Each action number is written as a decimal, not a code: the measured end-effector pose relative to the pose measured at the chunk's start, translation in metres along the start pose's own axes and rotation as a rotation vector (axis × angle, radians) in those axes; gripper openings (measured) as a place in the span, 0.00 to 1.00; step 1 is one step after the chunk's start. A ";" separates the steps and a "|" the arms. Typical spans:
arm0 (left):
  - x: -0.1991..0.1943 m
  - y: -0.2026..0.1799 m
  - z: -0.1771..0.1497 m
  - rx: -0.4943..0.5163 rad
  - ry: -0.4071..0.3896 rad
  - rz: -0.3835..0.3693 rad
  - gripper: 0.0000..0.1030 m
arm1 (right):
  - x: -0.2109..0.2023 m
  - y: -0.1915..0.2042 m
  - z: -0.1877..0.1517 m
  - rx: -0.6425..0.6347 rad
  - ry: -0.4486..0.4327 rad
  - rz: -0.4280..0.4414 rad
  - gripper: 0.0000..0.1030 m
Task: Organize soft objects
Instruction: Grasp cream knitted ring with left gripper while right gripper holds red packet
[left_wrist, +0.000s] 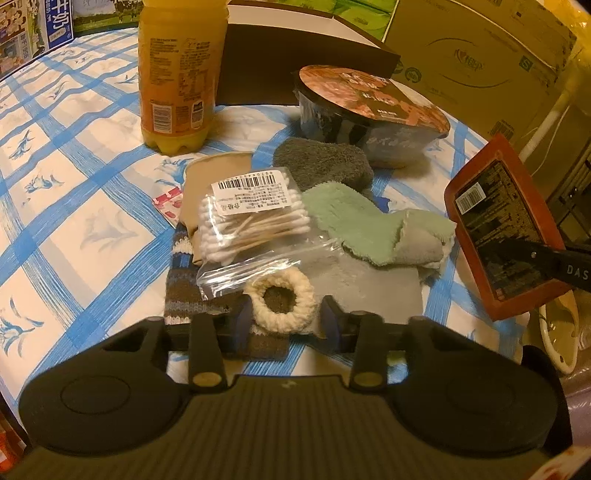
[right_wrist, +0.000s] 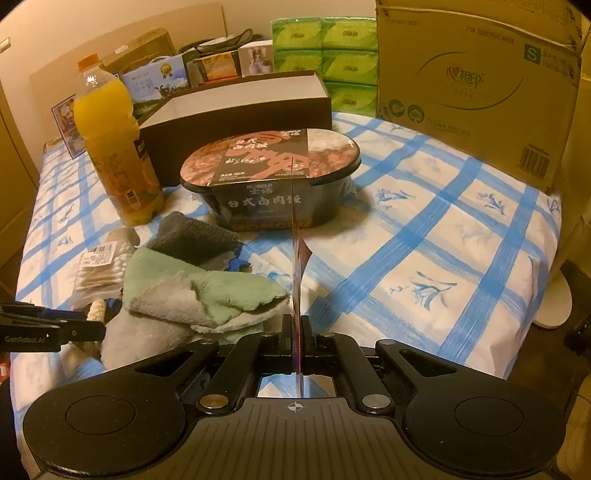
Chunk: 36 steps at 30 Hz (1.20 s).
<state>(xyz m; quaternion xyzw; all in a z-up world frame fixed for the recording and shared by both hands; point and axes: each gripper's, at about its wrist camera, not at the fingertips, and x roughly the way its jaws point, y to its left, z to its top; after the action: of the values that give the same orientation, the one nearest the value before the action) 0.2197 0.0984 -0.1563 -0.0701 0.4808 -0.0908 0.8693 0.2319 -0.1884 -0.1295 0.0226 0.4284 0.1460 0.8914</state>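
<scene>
A cream knitted scrunchie (left_wrist: 279, 300) lies on a striped sock (left_wrist: 183, 295) and a pale grey cloth (left_wrist: 373, 286). My left gripper (left_wrist: 287, 320) is open around it, blue pads close on either side and the ring still round. Behind it are a bag of cotton swabs (left_wrist: 251, 218), a green-and-grey fluffy cloth (left_wrist: 369, 225) (right_wrist: 207, 295) and a dark grey cloth (left_wrist: 321, 162) (right_wrist: 192, 236). My right gripper (right_wrist: 295, 326) is shut on a flat red packet (right_wrist: 296, 258) seen edge-on. The left wrist view shows the packet's (left_wrist: 506, 229) black label.
On the blue-checked tablecloth (right_wrist: 424, 236) stand an orange juice bottle (left_wrist: 177, 74) (right_wrist: 114, 147), a sealed rice bowl (left_wrist: 369, 110) (right_wrist: 273, 177) and an open dark box (right_wrist: 240, 107). A big cardboard box (right_wrist: 476, 85) and green tissue packs (right_wrist: 332, 62) line the back.
</scene>
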 end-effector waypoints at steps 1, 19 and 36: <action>0.000 0.000 0.000 0.002 -0.001 0.003 0.24 | -0.002 0.001 -0.001 0.001 -0.001 0.000 0.01; -0.061 0.010 -0.019 0.023 -0.091 0.018 0.08 | -0.045 0.025 0.004 -0.025 -0.063 0.026 0.01; -0.085 0.104 0.067 0.002 -0.236 0.175 0.08 | -0.027 0.012 0.084 -0.043 -0.142 0.081 0.01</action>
<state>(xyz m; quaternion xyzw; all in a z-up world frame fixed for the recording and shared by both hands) 0.2413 0.2212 -0.0725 -0.0374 0.3793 -0.0061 0.9245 0.2775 -0.1776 -0.0539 0.0311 0.3598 0.1892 0.9131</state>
